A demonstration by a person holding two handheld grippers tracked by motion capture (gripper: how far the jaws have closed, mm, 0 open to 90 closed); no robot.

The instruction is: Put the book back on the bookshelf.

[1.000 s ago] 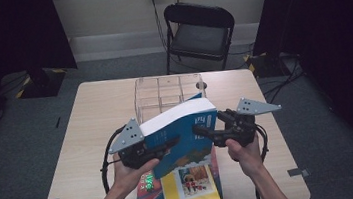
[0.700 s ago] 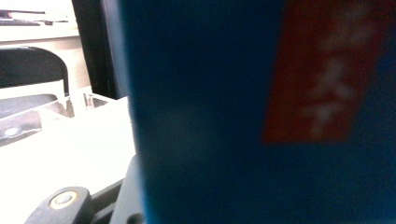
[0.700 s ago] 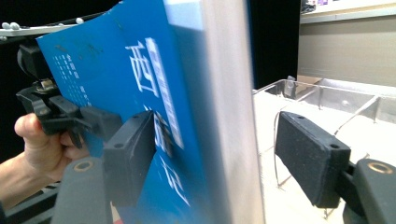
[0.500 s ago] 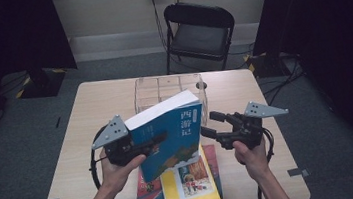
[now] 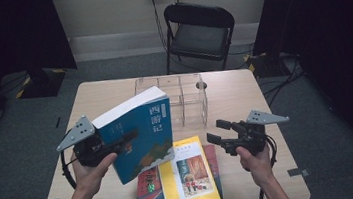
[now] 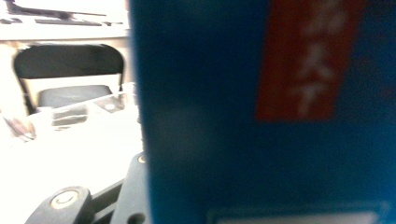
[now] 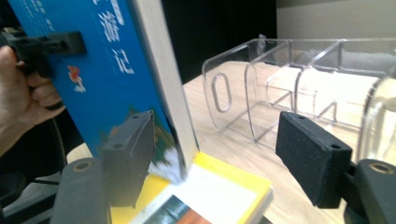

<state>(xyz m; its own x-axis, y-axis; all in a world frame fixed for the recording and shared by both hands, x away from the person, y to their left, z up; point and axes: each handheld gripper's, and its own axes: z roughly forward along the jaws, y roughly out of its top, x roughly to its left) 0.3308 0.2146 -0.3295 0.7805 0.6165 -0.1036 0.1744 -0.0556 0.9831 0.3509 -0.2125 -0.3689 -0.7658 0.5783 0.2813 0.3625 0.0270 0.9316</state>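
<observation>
A thick blue book (image 5: 142, 128) with white Chinese title characters is held tilted above the table, spine side toward my left hand. My left gripper (image 5: 119, 142) is shut on its left part, one jaw lying across the cover. The cover (image 6: 261, 116) stands close and blurred in the left gripper view. My right gripper (image 5: 214, 131) hovers to the right of the book, open and apart from it. In the right gripper view its pads (image 7: 128, 154) stand wide with nothing between them, the blue book (image 7: 93, 56) and its page edge just beyond.
A yellow picture book (image 5: 191, 178) lies on a red book (image 5: 149, 185) at the front of the wooden table (image 5: 244, 92). A clear plastic divider rack (image 5: 178, 91) stands at the back middle. A black folding chair (image 5: 199, 31) is behind the table.
The left gripper has carried the blue book leftward and tipped it more upright. The right gripper has come away from the book's right edge and sunk toward the table.
</observation>
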